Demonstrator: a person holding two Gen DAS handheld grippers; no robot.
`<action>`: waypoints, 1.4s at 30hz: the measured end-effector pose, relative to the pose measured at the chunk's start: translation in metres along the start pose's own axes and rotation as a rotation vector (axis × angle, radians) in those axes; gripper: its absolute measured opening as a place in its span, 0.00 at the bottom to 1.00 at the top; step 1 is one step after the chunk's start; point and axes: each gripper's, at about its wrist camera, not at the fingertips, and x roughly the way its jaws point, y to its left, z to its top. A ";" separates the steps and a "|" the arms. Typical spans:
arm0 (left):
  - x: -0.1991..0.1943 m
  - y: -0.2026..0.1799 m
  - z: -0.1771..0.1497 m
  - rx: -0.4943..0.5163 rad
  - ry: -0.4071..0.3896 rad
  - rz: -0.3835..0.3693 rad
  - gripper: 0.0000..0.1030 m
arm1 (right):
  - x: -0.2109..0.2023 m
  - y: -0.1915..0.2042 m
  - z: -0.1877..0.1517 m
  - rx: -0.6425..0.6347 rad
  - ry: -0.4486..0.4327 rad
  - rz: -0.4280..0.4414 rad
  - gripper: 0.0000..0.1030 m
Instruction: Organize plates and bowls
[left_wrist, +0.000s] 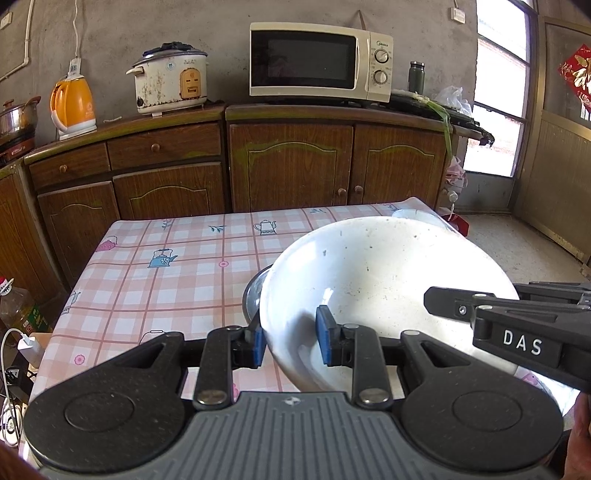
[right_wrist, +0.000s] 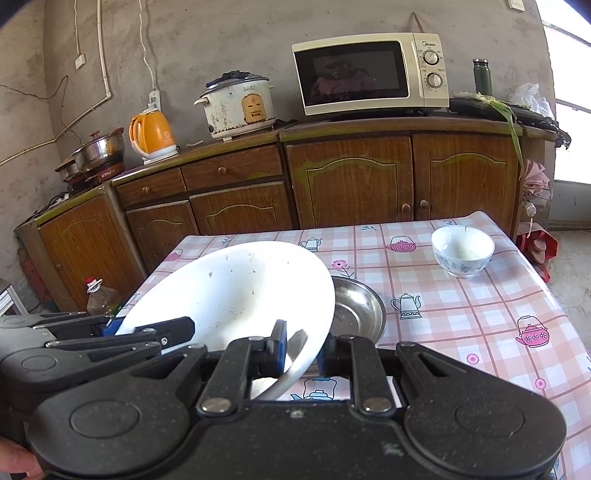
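Lower centre of the left wrist view: the left hand-held gripper (left_wrist: 290, 339) clamps the near rim of a tilted white plate (left_wrist: 369, 280), lifted over the checked table (left_wrist: 155, 266); a steel dish (left_wrist: 255, 295) peeks out behind it.

Lower centre of the right wrist view: the right hand-held gripper (right_wrist: 301, 349) pinches the opposite rim of the white plate (right_wrist: 236, 288). The steel dish (right_wrist: 356, 312) lies just beyond, a small bowl (right_wrist: 462, 249) at upper right (well apart). Best practice, arguably: level both grips together and lower slowly onto the dish.

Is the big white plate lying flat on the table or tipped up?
Tipped up. Both grippers clamp the white plate by its near rim, its far edge raised over the metal dish.
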 end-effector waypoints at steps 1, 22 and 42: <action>0.000 0.000 -0.001 0.000 0.001 -0.001 0.27 | -0.001 -0.001 -0.001 0.000 0.000 -0.001 0.21; 0.006 -0.003 -0.008 0.000 0.020 -0.018 0.27 | -0.004 -0.005 -0.012 0.003 0.011 -0.020 0.21; 0.012 -0.010 -0.024 0.000 0.068 -0.033 0.27 | 0.000 -0.014 -0.030 0.016 0.053 -0.032 0.21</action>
